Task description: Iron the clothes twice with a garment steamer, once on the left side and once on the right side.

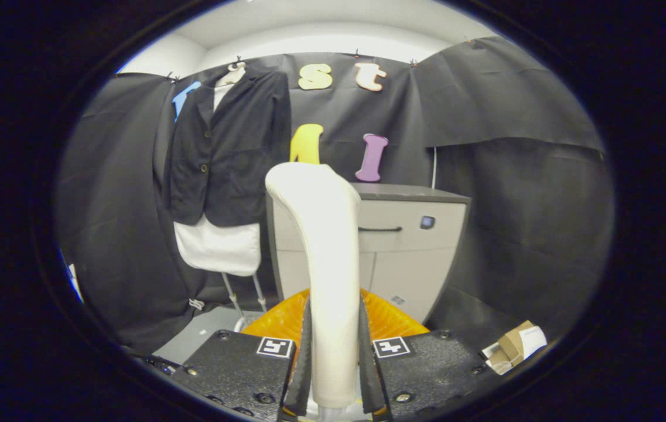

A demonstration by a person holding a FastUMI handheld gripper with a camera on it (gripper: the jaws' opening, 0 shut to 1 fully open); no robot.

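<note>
Gripper (pixel 333 357): fingers closed tight on white steamer handle (pixel 324 258), upright btwn them. Orange base (pixel 391 319) just behind fingers. Beyond: grey cabinet (pixel 412 246). Far back, left of cabinet: dark jacket (pixel 227 146) over white garment (pixel 218 249), hanging on booth wall.

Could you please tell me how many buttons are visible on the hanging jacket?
2: both on the jacket front, one button above the other. Others may be hidden. The gripper is shut on the steamer.

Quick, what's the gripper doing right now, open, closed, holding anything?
Gripper: closed on the white garment steamer, both fingers pressing its handle, held upright ahead of the hanging dark jacket.
</note>
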